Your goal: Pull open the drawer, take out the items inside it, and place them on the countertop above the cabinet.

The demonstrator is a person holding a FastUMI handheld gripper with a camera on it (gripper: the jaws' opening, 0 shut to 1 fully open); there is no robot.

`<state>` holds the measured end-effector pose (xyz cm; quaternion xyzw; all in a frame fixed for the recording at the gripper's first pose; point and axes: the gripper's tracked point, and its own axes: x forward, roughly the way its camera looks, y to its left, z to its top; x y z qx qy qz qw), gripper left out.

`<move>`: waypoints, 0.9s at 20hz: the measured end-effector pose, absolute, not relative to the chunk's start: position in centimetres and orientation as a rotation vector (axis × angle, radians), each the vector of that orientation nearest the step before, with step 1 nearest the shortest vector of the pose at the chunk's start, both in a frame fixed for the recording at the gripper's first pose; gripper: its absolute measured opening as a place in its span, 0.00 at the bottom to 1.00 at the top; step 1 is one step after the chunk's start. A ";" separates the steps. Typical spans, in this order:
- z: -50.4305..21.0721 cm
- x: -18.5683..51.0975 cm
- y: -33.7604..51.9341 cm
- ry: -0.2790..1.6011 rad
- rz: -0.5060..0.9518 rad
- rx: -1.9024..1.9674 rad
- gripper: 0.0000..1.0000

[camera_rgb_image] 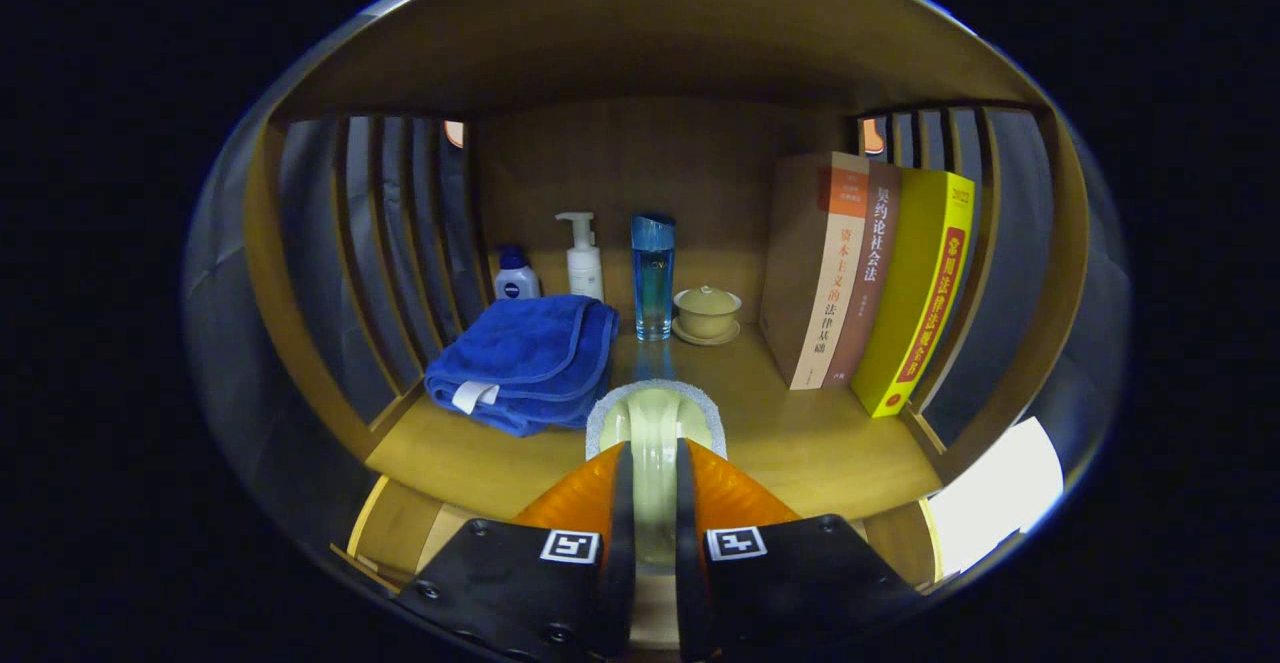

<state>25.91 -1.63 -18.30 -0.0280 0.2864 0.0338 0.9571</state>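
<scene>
My gripper [655,463] is shut on a pale green scrubbing sponge with a grey-white fuzzy rim [655,413], held upright between both fingers. The sponge hangs just above the wooden countertop [800,443] of the cabinet, in front of the shelf alcove. Just ahead and to the left of the fingers lies a folded blue towel [525,358]. Beyond the sponge stands a tall blue glass bottle [653,276]. The drawer itself is hidden below the fingers.
At the back stand a small blue-capped lotion bottle [515,278], a white pump bottle [583,258] and a lidded yellow-green tea cup on a saucer [707,313]. Three upright books [865,283] lean at the right. Slatted wooden sides [400,243] and a top board enclose the alcove.
</scene>
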 end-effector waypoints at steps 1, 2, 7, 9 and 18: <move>-18.7 26.5 -1.3 0.591 0.068 -0.054 0.26; -19.4 27.1 -1.0 0.604 0.069 -0.052 0.26; -22.2 29.1 -0.7 0.663 0.047 -0.075 0.26; -23.2 29.5 -0.8 0.676 0.038 -0.082 0.26; -23.6 30.3 -1.7 0.665 0.011 -0.095 0.35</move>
